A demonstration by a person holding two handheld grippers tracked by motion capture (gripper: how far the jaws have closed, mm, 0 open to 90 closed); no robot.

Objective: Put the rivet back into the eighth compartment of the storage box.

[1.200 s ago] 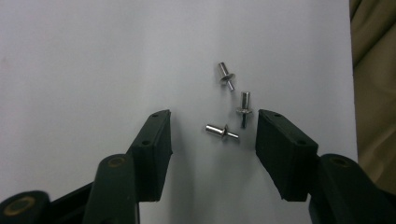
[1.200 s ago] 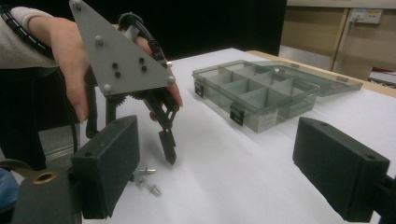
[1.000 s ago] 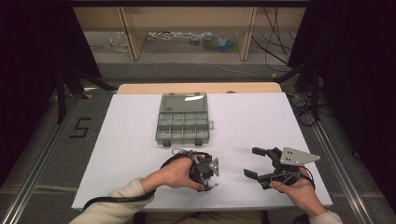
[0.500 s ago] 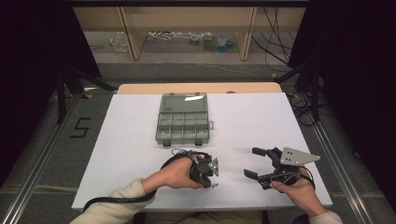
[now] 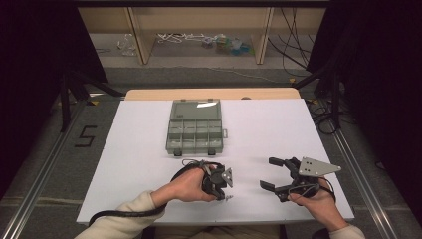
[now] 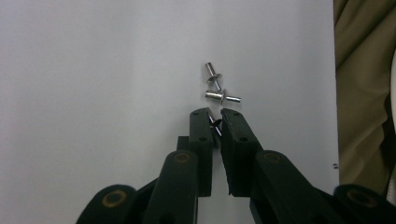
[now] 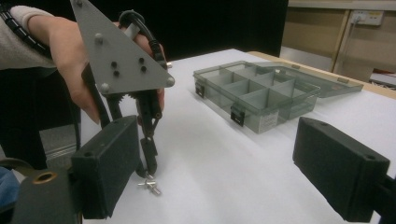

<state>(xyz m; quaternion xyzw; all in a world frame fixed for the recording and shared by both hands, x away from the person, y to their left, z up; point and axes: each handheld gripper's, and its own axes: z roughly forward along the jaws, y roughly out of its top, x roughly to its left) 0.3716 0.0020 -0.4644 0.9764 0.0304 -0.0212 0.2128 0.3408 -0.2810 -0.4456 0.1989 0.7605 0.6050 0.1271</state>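
left tongs (image 6: 214,122): clamped on one rivet (image 6: 214,126) — two loose rivets (image 6: 217,88) just beyond the tips
right tongs (image 5: 276,173): apart, idle
compartment box (image 5: 194,132): farther up the counter (image 5: 124,149)

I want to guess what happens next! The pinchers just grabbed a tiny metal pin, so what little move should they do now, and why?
Probably lift it straight up. The left gripper has just been closing and now pinches one small rivet against the white table. Two more rivets lie right ahead, so sliding might knock them. The compartment box waits open farther back.
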